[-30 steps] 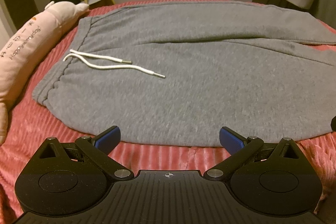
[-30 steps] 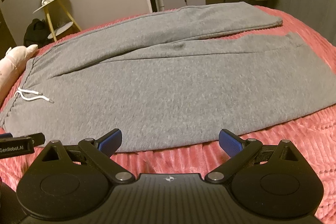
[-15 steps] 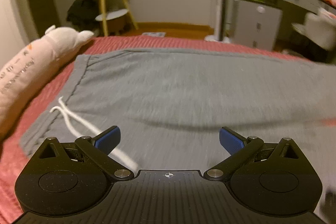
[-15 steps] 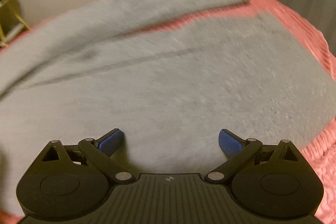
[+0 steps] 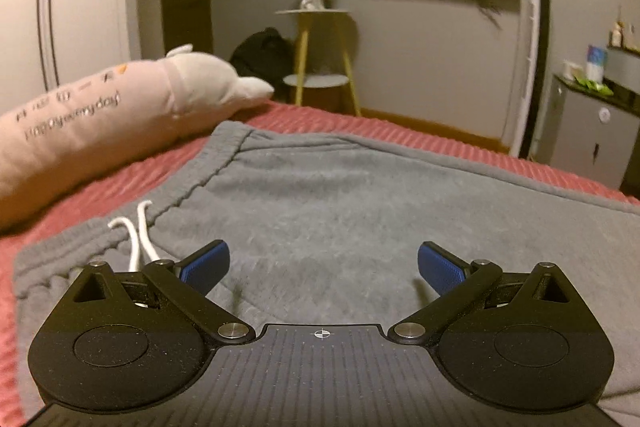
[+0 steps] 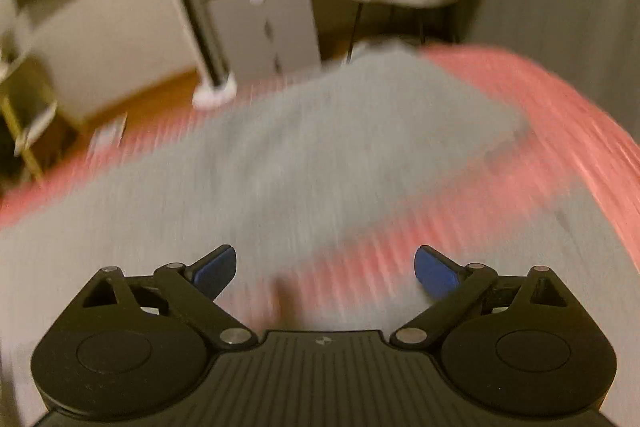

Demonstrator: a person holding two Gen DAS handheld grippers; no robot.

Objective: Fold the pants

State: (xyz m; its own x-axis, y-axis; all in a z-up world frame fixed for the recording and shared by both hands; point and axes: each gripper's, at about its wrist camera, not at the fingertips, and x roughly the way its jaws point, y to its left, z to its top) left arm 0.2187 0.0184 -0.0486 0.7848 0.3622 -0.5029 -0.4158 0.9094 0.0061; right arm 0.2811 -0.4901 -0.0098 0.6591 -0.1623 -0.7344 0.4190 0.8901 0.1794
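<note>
Reaching: both of my hand-held grippers are over the grey sweatpants [image 5: 340,211], nothing gripped.
Left hand-held gripper [image 5: 323,265]: jaws spread wide, empty, low over the waist end, just inside the waistband [image 5: 200,183].
Right hand-held gripper [image 6: 325,269]: jaws wide apart, empty; view is motion-blurred, but it sits over the leg end, above the gap between the two legs.
Sweatpants: lying flat on the pink ribbed bedspread [image 5: 120,183]; in the right view the far leg [image 6: 360,115] runs toward the bed's far edge, with a strip of bedspread showing between it and the near leg.
Drawstring [image 5: 136,235]: white, loose on the front, just beside my left fingers [image 5: 206,265].
Plush pillow [image 5: 100,115]: pink, lettered, beyond the waistband, apart from the pants.
Progress: no fold visible; legs lie apart, so I judge the task at its very start.
Left to do: probably grip waist and leg, lay one leg over the other, then fold along the length.
Risk: drawstring could get pinched with the fabric.
</note>
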